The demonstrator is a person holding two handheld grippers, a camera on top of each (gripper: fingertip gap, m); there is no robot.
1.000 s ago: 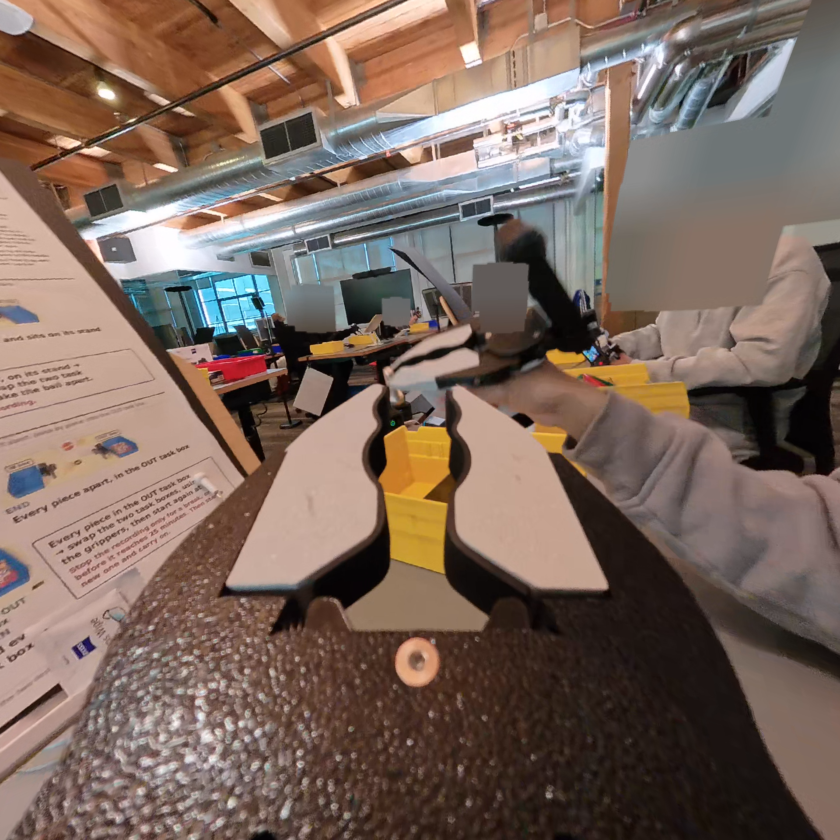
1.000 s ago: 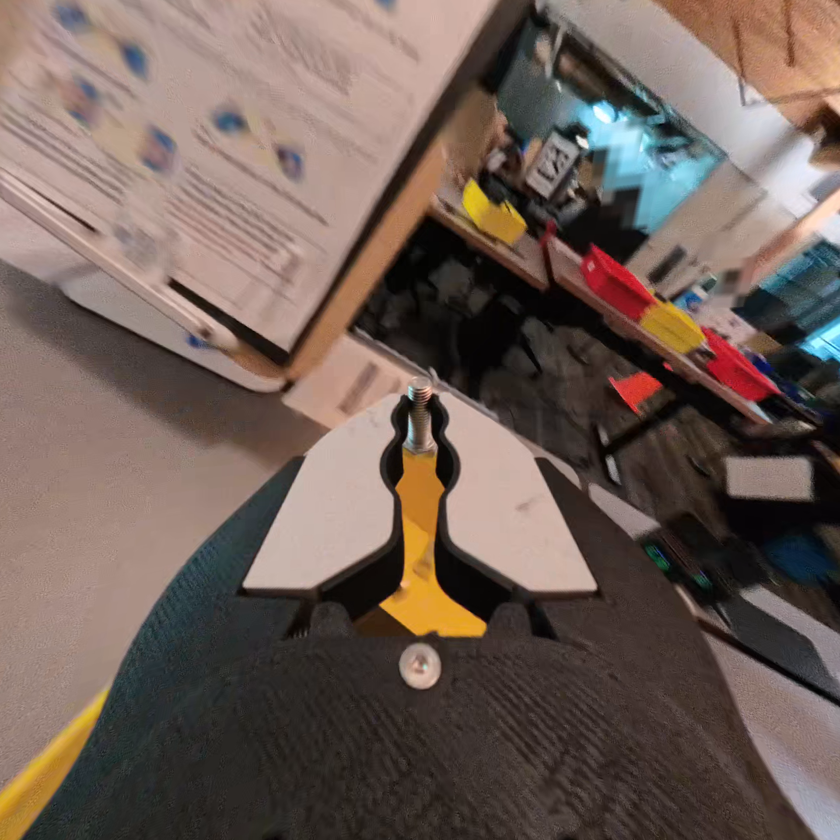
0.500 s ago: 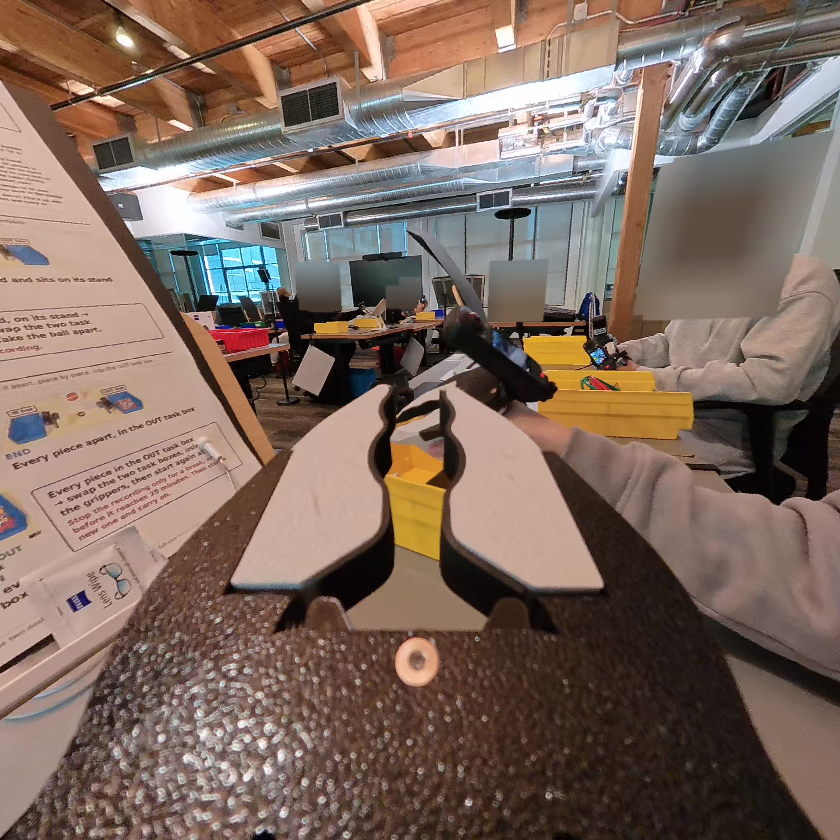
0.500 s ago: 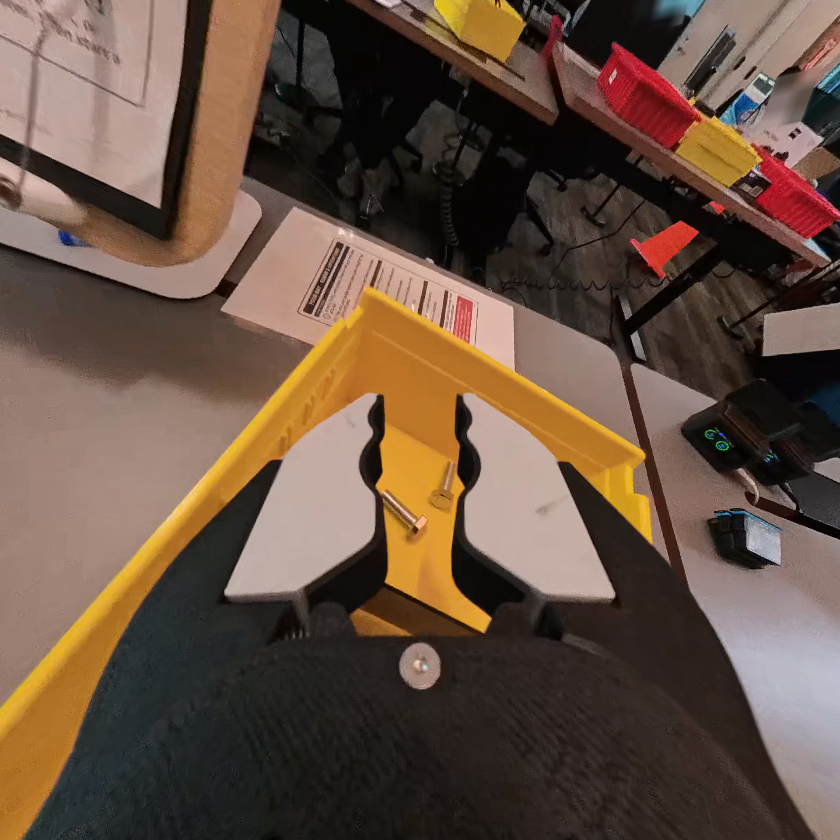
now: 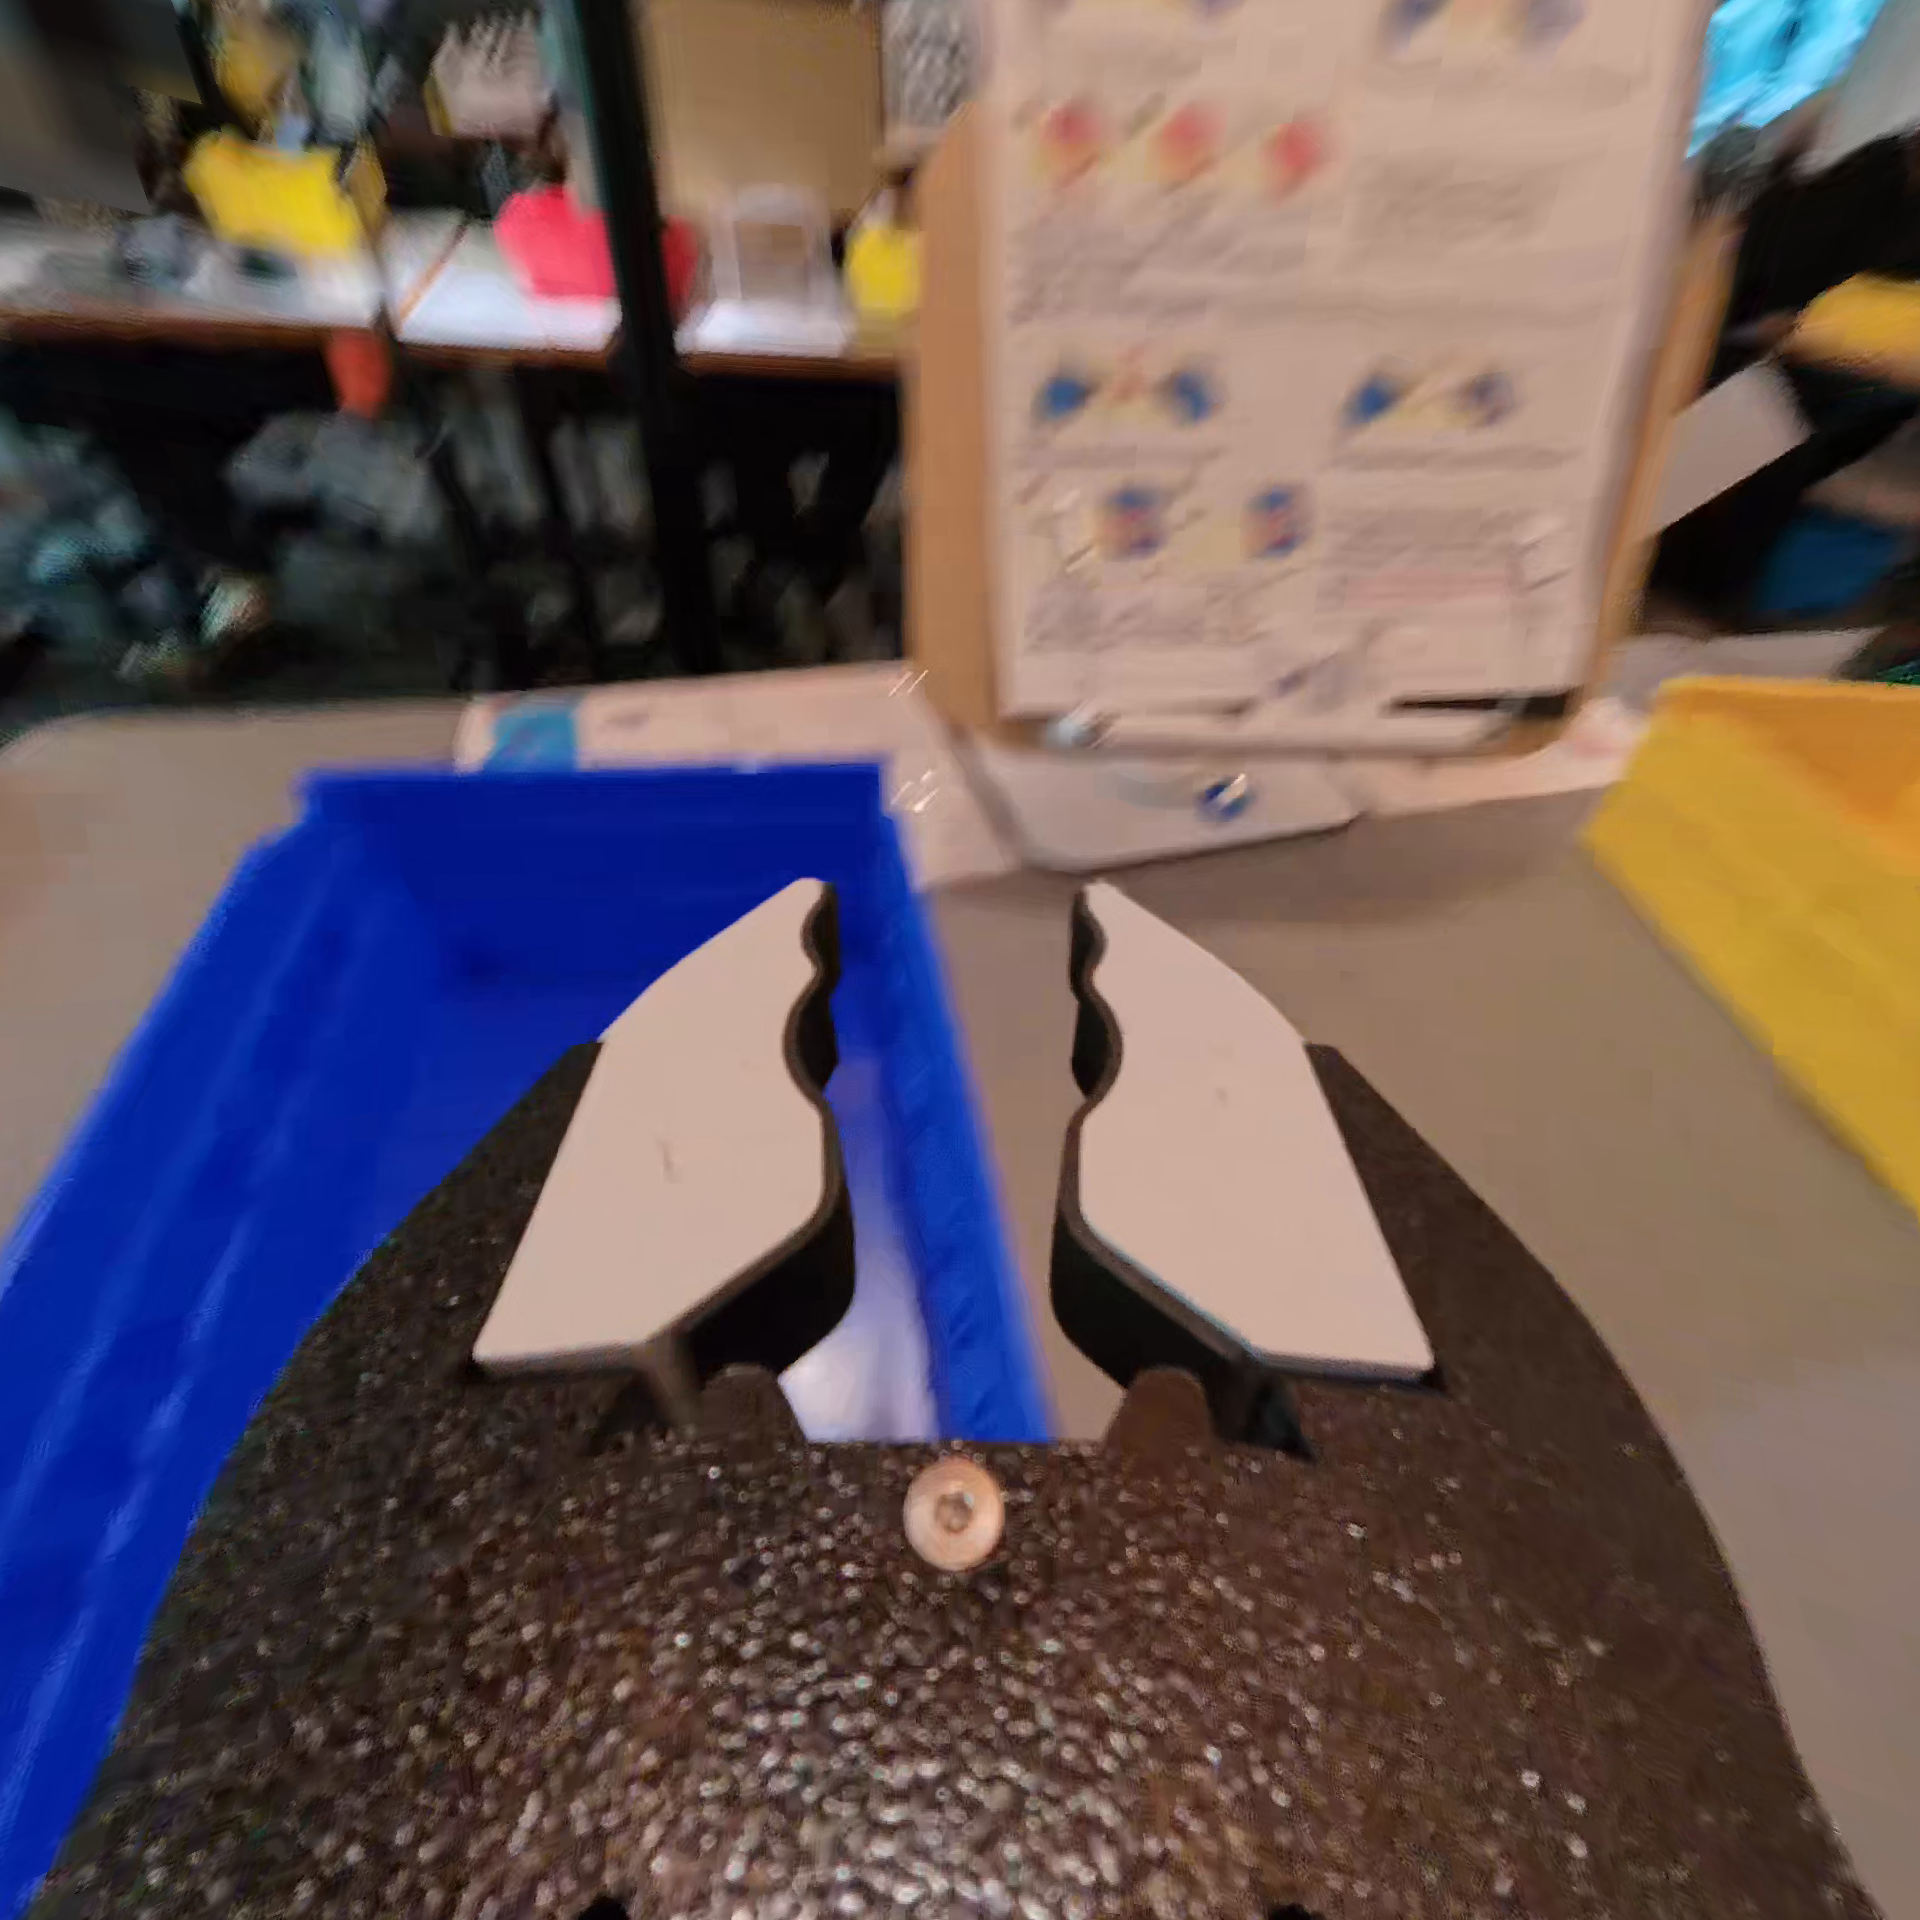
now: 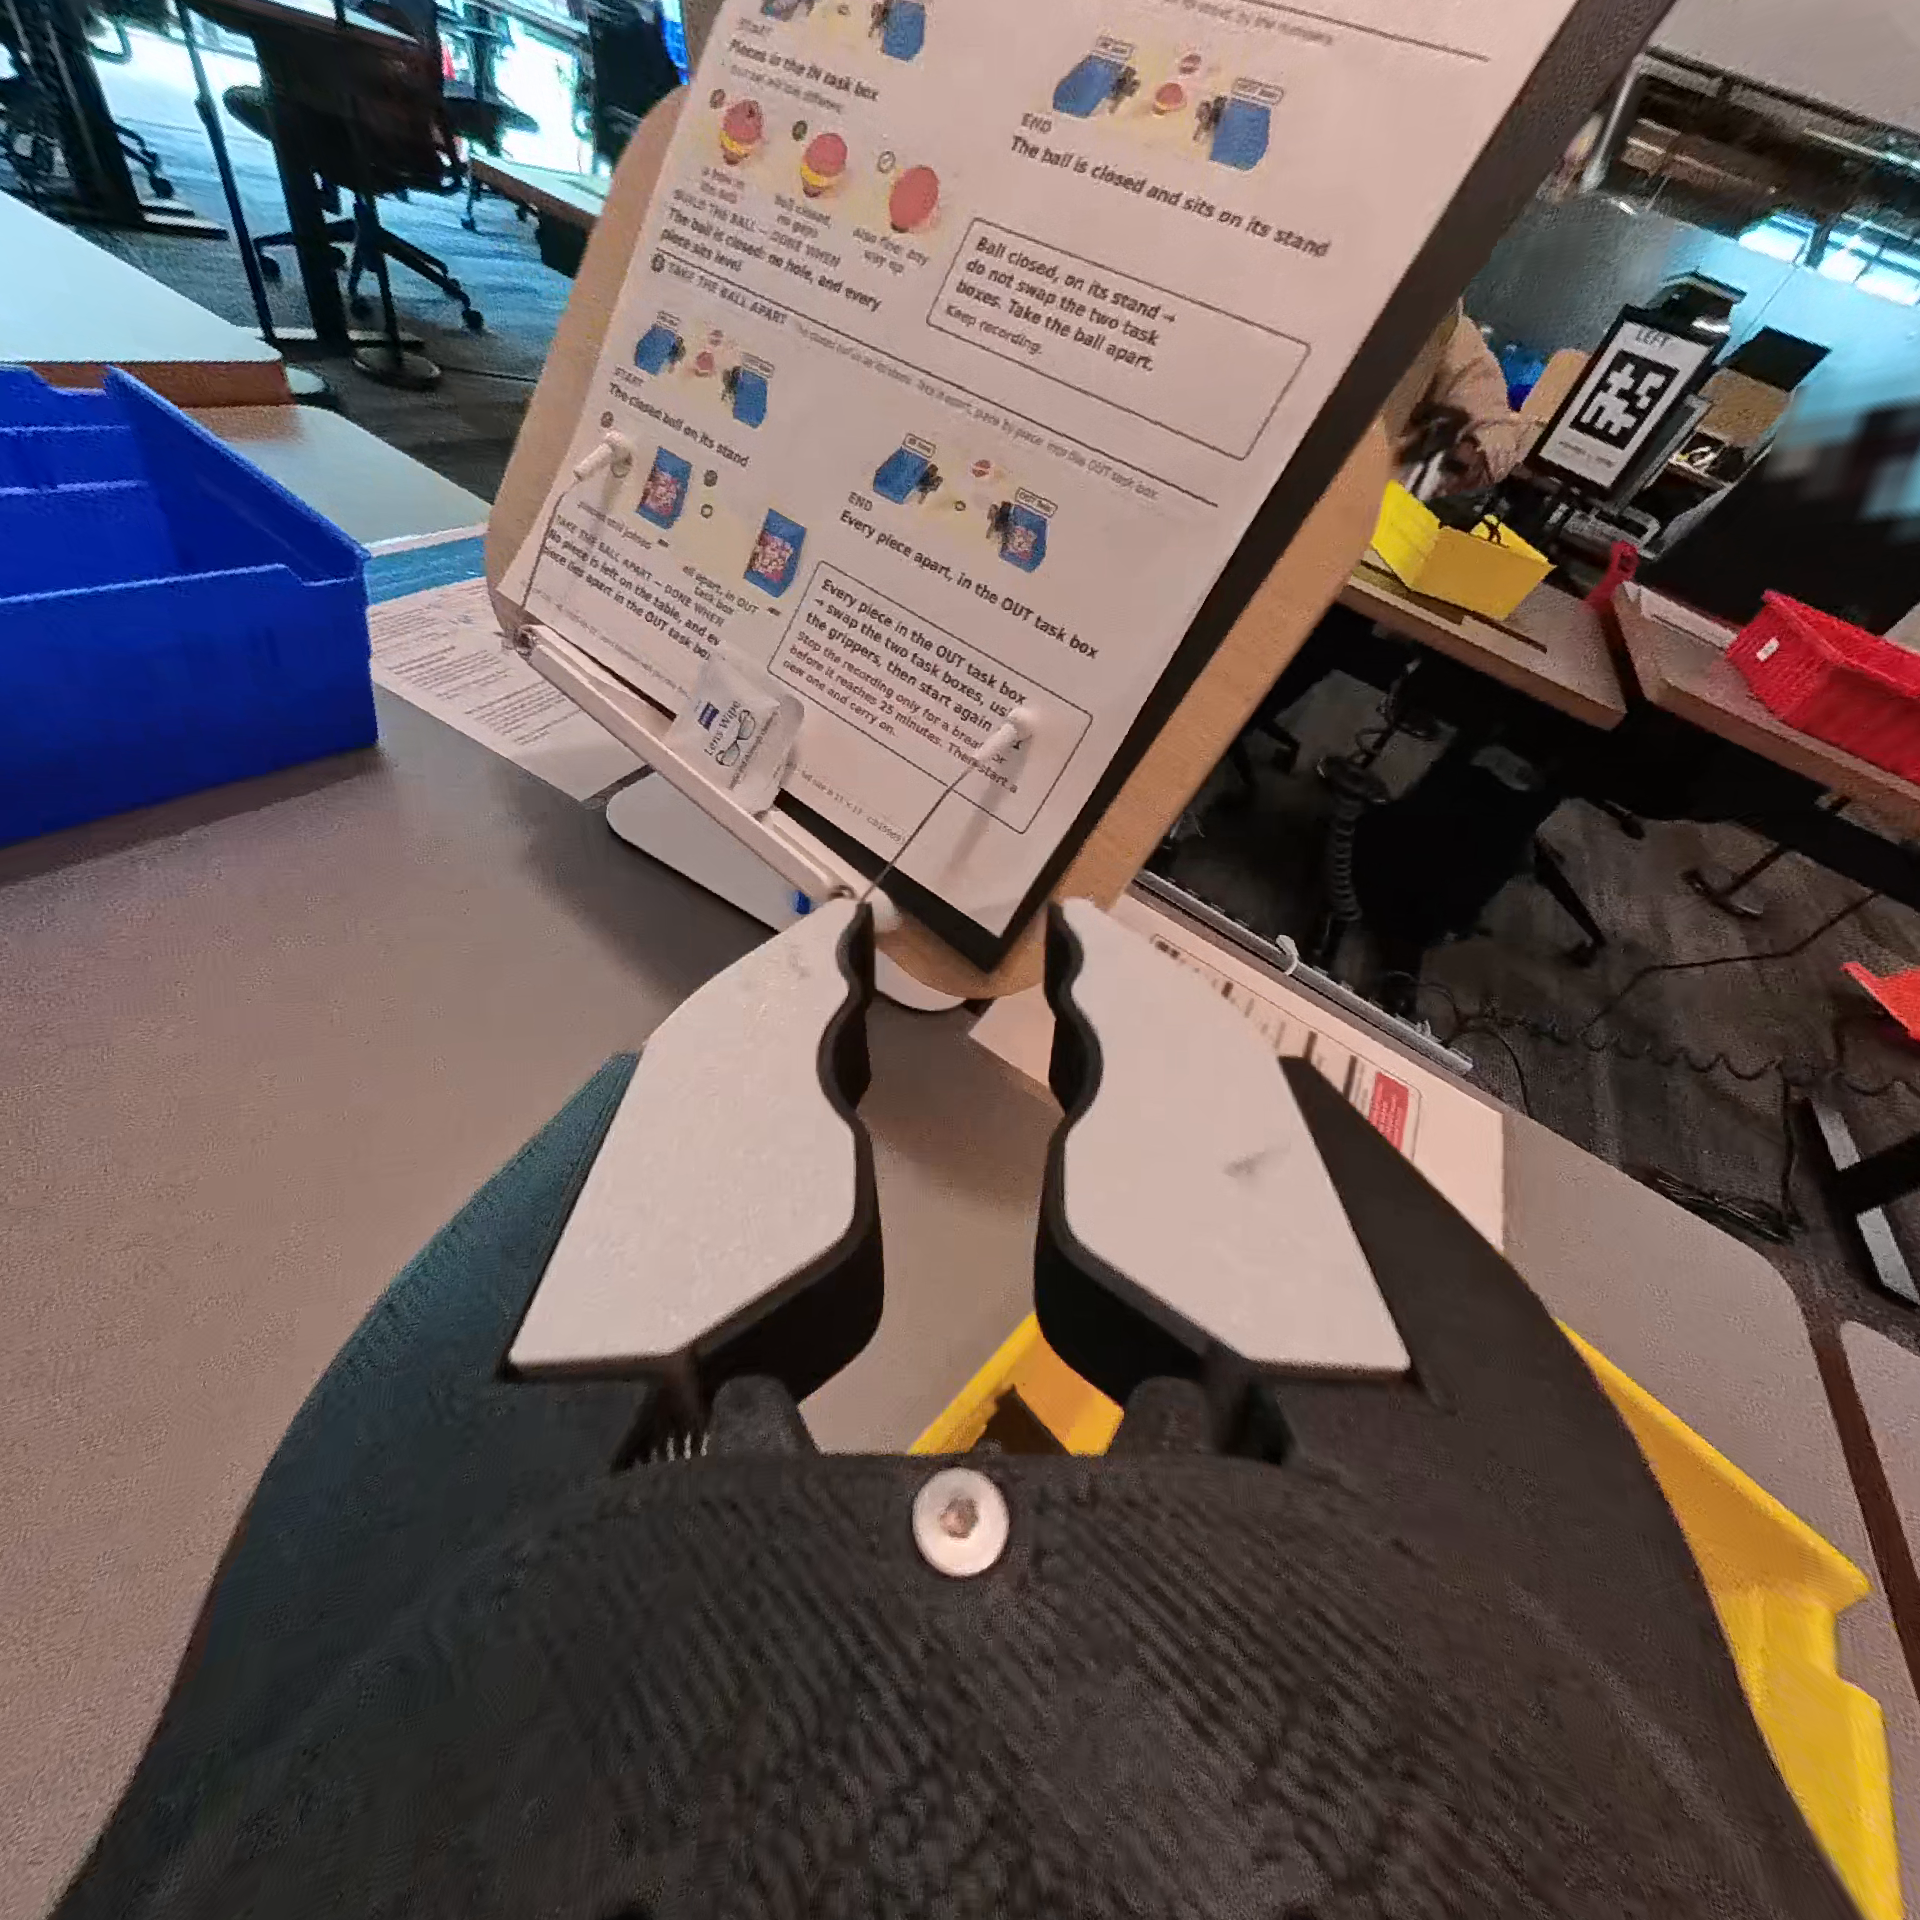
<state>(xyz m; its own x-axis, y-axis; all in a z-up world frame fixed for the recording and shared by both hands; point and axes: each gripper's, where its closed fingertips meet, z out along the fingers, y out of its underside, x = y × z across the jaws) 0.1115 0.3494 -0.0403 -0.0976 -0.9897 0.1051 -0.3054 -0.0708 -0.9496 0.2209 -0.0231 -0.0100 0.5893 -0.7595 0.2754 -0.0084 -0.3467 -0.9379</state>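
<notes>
My left gripper [image 5: 951, 904] is open with nothing between its pads. It hangs over the right wall of a blue bin [image 5: 436, 935], and a pale blurred thing [image 5: 862, 1340] shows low inside the bin near the jaw base. My right gripper [image 6: 954, 920] is open and empty above the grey table [image 6: 312, 1039]. A yellow bin [image 6: 1766, 1621] lies under it at the lower right. The blue bin also shows in the right wrist view [image 6: 156, 623] at the far left. The yellow bin also shows in the left wrist view [image 5: 1787, 904] at the right.
An instruction sheet on a wooden stand [image 6: 987, 416] rises just beyond my right fingertips, with a white base and a small wipe packet [image 6: 732, 732]. Paper sheets [image 6: 1351, 1081] lie at the table's far edge. Other tables with red and yellow bins [image 6: 1829, 665] stand behind. Across from one pair of fingers to the other is roughly 40 centimetres. The small wipe packet [image 6: 732, 732] lies around 20 centimetres away from my right fingertips. Seen from the left wrist view [image 5: 1325, 681] as well.
The right gripper let a bolt go into the yellow bin, then lifted and turned toward the stand. The left gripper swung down from facing the room to the blue bin and opened wider.
</notes>
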